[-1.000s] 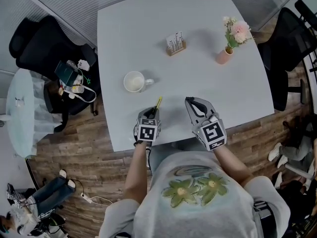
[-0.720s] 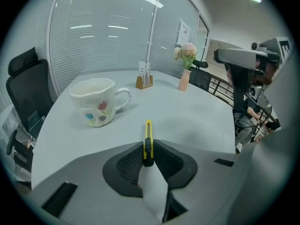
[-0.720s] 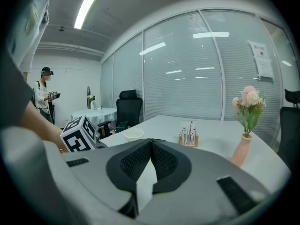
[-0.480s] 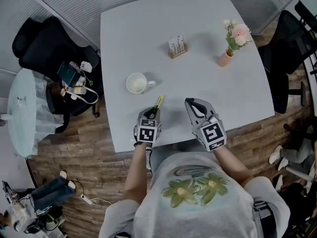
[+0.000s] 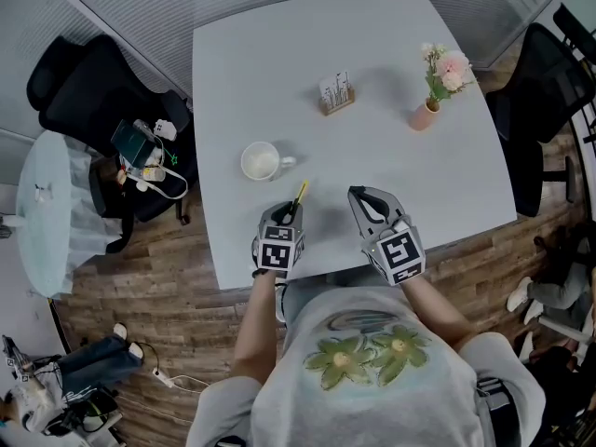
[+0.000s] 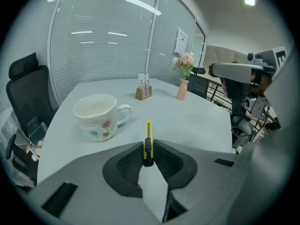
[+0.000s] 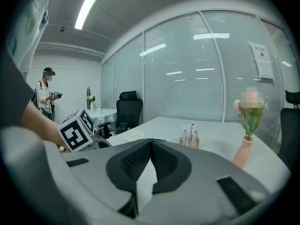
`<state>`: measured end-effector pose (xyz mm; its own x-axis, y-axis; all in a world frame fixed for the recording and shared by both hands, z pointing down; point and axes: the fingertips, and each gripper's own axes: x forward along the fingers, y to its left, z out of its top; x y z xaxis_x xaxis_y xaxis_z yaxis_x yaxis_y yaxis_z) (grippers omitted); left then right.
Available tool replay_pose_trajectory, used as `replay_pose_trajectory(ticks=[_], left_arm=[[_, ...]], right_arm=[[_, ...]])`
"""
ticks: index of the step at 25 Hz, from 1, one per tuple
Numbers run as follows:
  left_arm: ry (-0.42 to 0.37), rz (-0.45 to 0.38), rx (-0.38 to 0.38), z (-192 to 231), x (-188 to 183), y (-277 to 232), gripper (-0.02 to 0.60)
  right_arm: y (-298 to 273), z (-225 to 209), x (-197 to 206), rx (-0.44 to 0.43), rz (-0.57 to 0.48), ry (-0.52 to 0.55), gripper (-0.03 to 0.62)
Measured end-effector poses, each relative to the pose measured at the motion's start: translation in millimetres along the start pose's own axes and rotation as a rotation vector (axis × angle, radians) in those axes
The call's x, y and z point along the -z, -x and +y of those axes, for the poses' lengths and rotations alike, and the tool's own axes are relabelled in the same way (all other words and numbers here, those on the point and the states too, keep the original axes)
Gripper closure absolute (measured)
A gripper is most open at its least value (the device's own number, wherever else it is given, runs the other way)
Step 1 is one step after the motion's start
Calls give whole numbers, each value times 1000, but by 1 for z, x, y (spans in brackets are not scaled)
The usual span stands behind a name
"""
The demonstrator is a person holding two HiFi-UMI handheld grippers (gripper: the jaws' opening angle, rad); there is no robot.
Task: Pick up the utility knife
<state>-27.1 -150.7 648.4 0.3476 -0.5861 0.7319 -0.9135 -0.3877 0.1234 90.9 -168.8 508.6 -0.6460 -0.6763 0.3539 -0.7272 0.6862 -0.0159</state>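
The yellow utility knife [image 5: 298, 195] is clamped between the pads of my left gripper [image 5: 285, 212] near the front edge of the white table [image 5: 391, 147]. In the left gripper view the knife [image 6: 148, 135] stands on edge between the black pads and points away over the table, just above it; that gripper [image 6: 148, 150] is shut on its black slider end. My right gripper [image 5: 362, 197] hovers to the right of the left one, with nothing in it. In the right gripper view its pads [image 7: 161, 159] meet at the tips [image 7: 151, 142].
A white flowered mug [image 5: 262, 162] [image 6: 97, 116] stands just left of and beyond the knife. A wooden card holder [image 5: 335, 91] and a pink vase with flowers [image 5: 424, 112] stand farther back. Black office chairs [image 5: 79, 82] flank the table.
My left gripper has risen slightly with the knife in it. The right gripper has kept still.
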Motion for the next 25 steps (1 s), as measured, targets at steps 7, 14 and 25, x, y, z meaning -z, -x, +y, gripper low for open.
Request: replay_pose_trajectory(ticks=[7, 14, 25], left_arm=[[-6, -31, -4, 1, -12, 7, 515], [-17, -66, 1, 0, -26, 19, 515], [-99, -121, 7, -12, -51, 35, 515]], right_arm=[[-2, 0, -4, -4, -8, 6, 588], [-3, 4, -9, -7, -16, 10, 588], [-4, 6, -11, -17, -20, 16, 588]])
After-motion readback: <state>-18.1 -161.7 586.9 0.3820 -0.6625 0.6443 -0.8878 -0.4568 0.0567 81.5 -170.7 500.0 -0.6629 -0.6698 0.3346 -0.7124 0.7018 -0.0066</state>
